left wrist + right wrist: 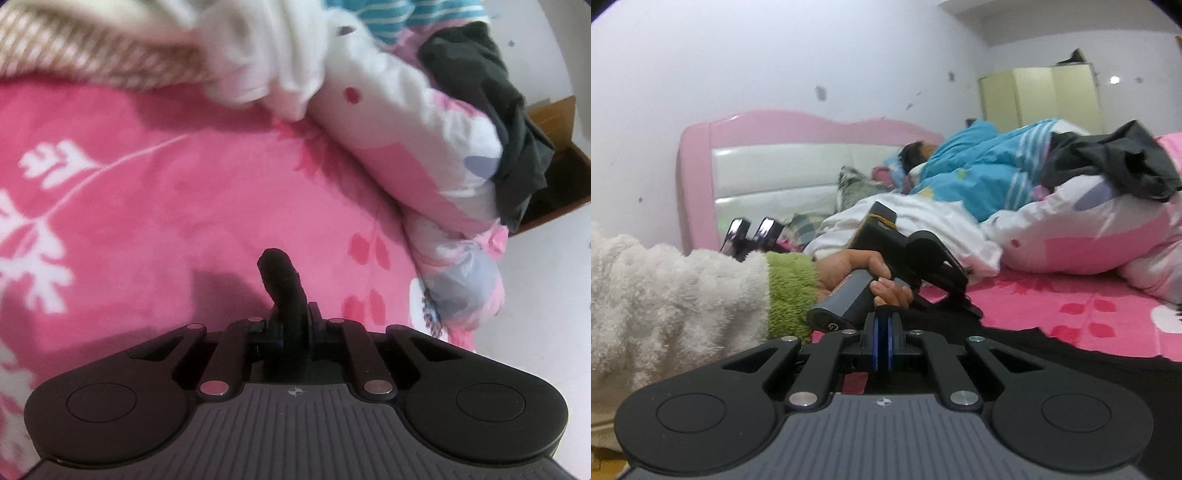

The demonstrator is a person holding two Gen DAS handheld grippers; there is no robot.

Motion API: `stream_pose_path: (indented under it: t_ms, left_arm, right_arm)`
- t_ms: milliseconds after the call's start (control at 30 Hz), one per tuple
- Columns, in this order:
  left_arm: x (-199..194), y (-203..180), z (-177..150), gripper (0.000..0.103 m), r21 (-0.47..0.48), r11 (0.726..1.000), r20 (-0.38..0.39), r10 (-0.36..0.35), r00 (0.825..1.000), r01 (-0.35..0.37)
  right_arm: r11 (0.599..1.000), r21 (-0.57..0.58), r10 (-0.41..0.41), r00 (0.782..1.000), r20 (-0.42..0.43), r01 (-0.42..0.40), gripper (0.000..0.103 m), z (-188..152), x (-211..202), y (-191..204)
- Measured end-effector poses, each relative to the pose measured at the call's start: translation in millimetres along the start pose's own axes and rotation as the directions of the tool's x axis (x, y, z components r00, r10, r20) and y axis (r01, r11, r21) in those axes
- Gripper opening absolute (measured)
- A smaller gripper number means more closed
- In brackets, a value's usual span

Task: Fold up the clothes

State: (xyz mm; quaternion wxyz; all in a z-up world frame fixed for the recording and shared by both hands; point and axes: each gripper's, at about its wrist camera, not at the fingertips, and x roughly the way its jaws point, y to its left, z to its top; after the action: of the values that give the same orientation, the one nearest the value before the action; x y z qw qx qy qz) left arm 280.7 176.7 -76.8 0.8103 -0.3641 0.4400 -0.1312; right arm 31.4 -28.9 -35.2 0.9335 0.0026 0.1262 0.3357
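Black cloth [282, 280] sits pinched in the closed left gripper [291, 325], low centre over the pink bedsheet [147, 192]; the right gripper [883, 332] is closed, holding nothing visible. So thin a pinch may slip.

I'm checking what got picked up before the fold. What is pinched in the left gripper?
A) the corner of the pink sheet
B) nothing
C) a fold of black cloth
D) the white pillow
C: in the left wrist view the left gripper is shut on a fold of black cloth that sticks up between its fingers, above the pink sheet.
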Motion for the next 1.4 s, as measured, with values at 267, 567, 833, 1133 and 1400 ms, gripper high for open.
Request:
stream_pose_path:
  t_ms: [267, 567, 833, 1133, 1400]
  left_arm:
    - [20, -92, -26, 0.009, 0.176, 0.983, 0.022, 0.052, 0.998, -0.055]
    - [68, -190, -79, 0.008, 0.381, 0.914, 0.013, 0.149, 0.989, -0.143]
    - [120, -243, -138, 0.008, 0.505, 0.835, 0.022, 0.243, 0.97, -0.221]
    - [163, -280, -182, 0.008, 0.581, 0.755, 0.066, 0.327, 0.943, -0.303]
    - [192, -298, -210, 0.008, 0.638, 0.688, 0.091, 0.38, 0.92, -0.347]
  right_arm:
    - [0.985, 0.116, -0.142, 0.986, 0.086, 0.131, 0.003, -5, -51, -34]
    - [0.923, 0.285, -0.316, 0.933, 0.172, 0.26, 0.003, -21, -117, -75]
    - [0.848, 0.42, -0.426, 0.887, 0.181, 0.322, 0.003, -57, -157, -103]
    - [0.772, 0.524, -0.516, 0.836, 0.188, 0.359, 0.003, -90, -186, -132]
    - [0.716, 0.606, -0.545, 0.82, 0.175, 0.347, 0.003, -113, -205, -154]
